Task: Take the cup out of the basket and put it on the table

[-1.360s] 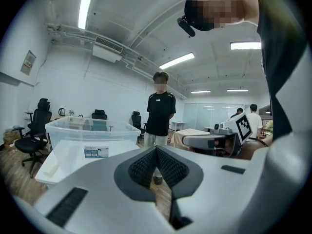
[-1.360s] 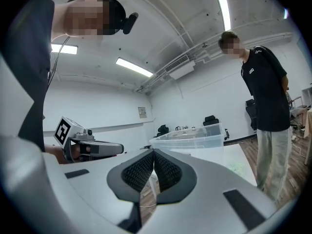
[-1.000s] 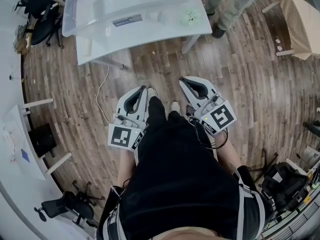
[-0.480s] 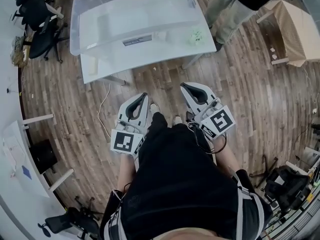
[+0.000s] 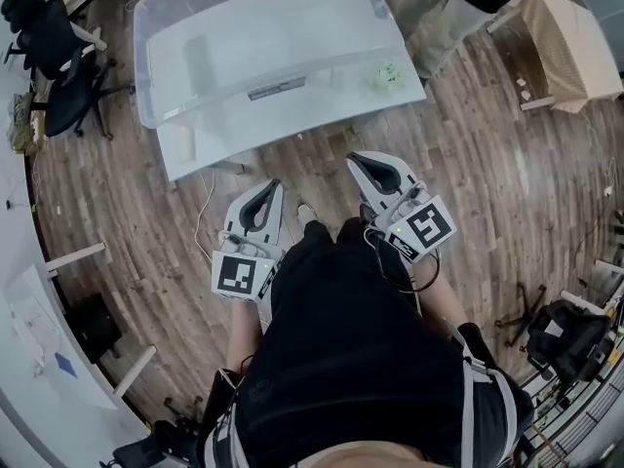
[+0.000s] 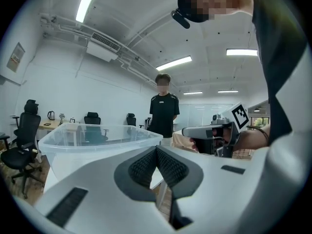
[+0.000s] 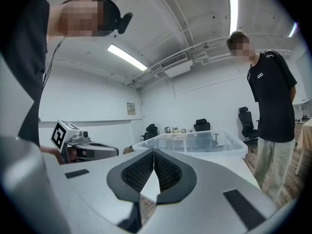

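Observation:
A large clear plastic bin (image 5: 146,57), the basket here, stands on a white table (image 5: 224,133) ahead of me. I cannot make out a cup inside it. A small pale green thing (image 5: 388,76) lies on the table beside the bin's right end. My left gripper (image 5: 275,184) and right gripper (image 5: 354,157) are held low over the wooden floor, short of the table's near edge. Both are shut with nothing between the pads. The left gripper (image 6: 156,149) points at the bin (image 6: 97,136), and the right gripper (image 7: 153,151) also faces the bin (image 7: 195,141).
A person in a black T-shirt (image 6: 163,112) stands beyond the table's right end (image 7: 273,101). Black office chairs (image 5: 58,61) stand at the left. A cloth-covered stand (image 5: 575,37) is at the upper right. A cable (image 5: 200,193) trails on the floor, and bags (image 5: 565,339) sit at the right.
The table and bin have slid lower and nearer in the head view as I come towards them. Both grippers stay shut and level in front of me.

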The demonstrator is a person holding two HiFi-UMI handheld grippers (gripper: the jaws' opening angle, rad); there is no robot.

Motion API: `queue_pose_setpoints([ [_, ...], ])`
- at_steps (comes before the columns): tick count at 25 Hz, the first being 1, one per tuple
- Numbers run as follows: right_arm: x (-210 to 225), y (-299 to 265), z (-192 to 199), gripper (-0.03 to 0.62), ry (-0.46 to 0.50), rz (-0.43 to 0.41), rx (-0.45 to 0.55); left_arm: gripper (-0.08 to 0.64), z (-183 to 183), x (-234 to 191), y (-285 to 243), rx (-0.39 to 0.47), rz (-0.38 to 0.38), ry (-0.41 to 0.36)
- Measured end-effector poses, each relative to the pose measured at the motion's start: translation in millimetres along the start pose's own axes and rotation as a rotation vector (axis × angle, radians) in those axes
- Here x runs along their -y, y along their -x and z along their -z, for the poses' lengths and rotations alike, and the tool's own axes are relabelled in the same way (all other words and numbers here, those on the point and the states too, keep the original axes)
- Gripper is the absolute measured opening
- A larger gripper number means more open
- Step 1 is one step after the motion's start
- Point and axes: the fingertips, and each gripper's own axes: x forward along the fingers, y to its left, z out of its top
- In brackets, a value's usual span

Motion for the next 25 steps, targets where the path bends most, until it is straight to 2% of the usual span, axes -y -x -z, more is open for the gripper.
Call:
queue_pose_setpoints([
  [12, 6, -22, 8, 0.018, -0.019, 0.027, -0.035, 0.017, 5, -26, -15, -0.016, 0.032, 0.031],
  [18, 26, -46, 6, 0.018, -0.02, 0.001, -0.019, 0.017, 2, -43, -37, -0.025, 0.014, 0.026],
  [25, 65, -74, -11, 0.018, -0.009, -0.026, 0.003, 0.017, -16, -63, -76, -0.024, -0.01, 0.011],
])
